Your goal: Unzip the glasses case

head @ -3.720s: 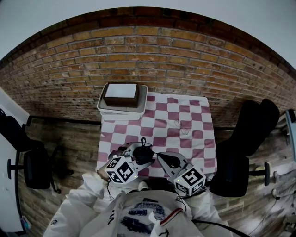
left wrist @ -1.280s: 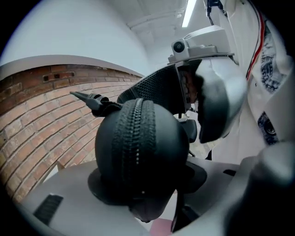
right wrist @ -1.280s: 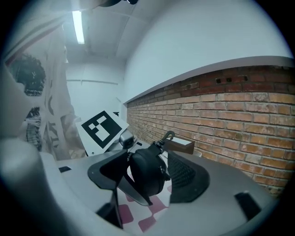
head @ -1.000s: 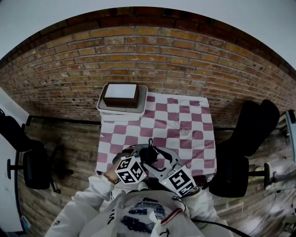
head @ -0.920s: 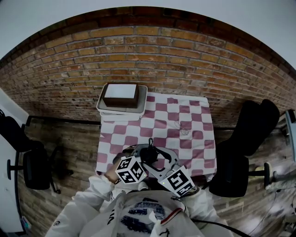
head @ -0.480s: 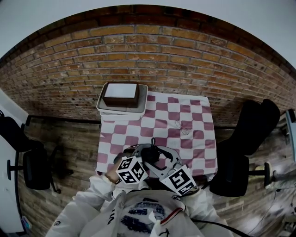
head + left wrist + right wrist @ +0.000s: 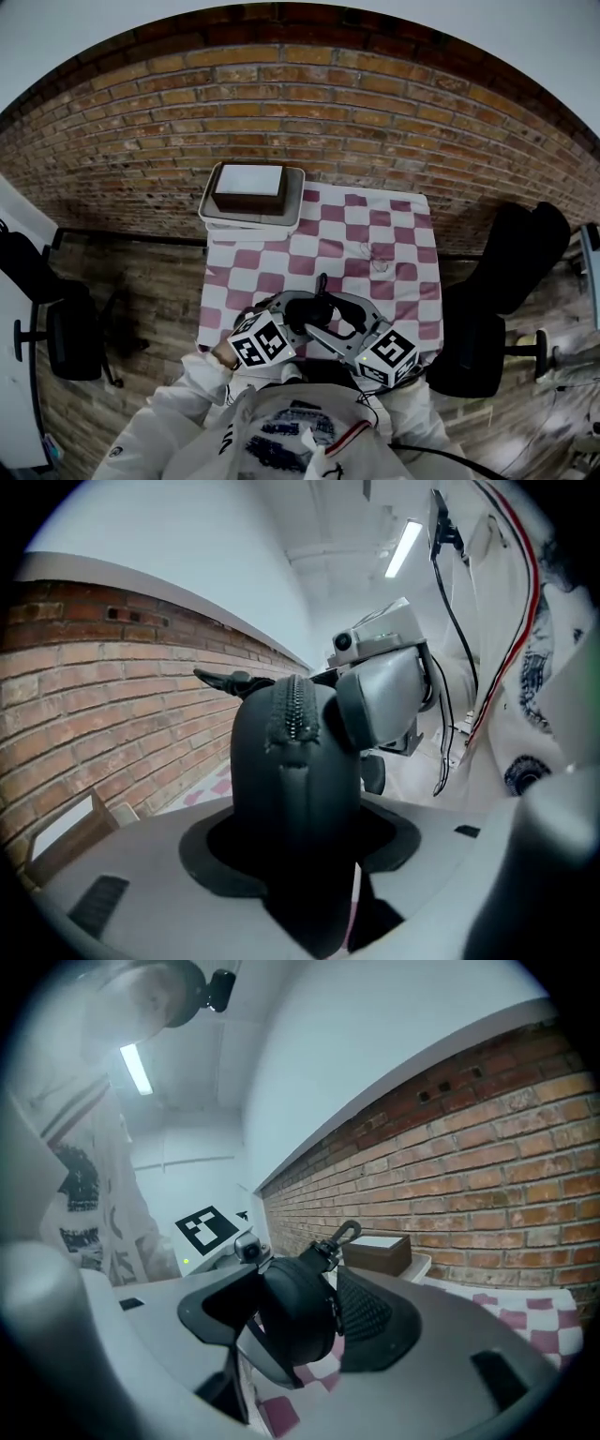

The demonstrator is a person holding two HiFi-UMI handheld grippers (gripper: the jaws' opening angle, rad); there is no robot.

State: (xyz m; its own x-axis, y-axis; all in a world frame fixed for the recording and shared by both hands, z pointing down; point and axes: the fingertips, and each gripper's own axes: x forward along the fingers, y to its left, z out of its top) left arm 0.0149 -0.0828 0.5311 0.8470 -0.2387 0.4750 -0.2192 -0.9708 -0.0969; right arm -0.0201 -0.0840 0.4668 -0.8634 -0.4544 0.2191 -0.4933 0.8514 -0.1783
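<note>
A brick wall (image 7: 300, 112) backs a small table (image 7: 375, 234) covered with a pink-and-white checked cloth, standing on a wood-plank floor (image 7: 141, 281). At the table's far left corner a pale tray (image 7: 296, 195) holds a brown box (image 7: 249, 187). A dark chair (image 7: 511, 253) stands to the right of the table and another chair (image 7: 56, 319) is off to the left. The person, in a white top (image 7: 281, 431), holds both tools close in front of the body above the table's near edge, and they angle inward so that their tips meet. The left gripper (image 7: 286, 314) comes in from the left and the right gripper (image 7: 336, 319) from the right. The black glasses case (image 7: 312, 311) is between them, lifted clear of the cloth. In the left gripper view the case (image 7: 295, 789) stands upright with its lower end pinched between the two jaws. Its zipper (image 7: 296, 710) faces the camera and runs up over the rounded top, and the right gripper (image 7: 384, 691) presses against the case's upper right side. In the right gripper view the case (image 7: 295, 1321) fills the gap between the jaws, with the textured pad (image 7: 367, 1312) close against its side. A small clip (image 7: 339, 1235) sticks up beyond it, and it is unclear whether that clip belongs to the zipper.
</note>
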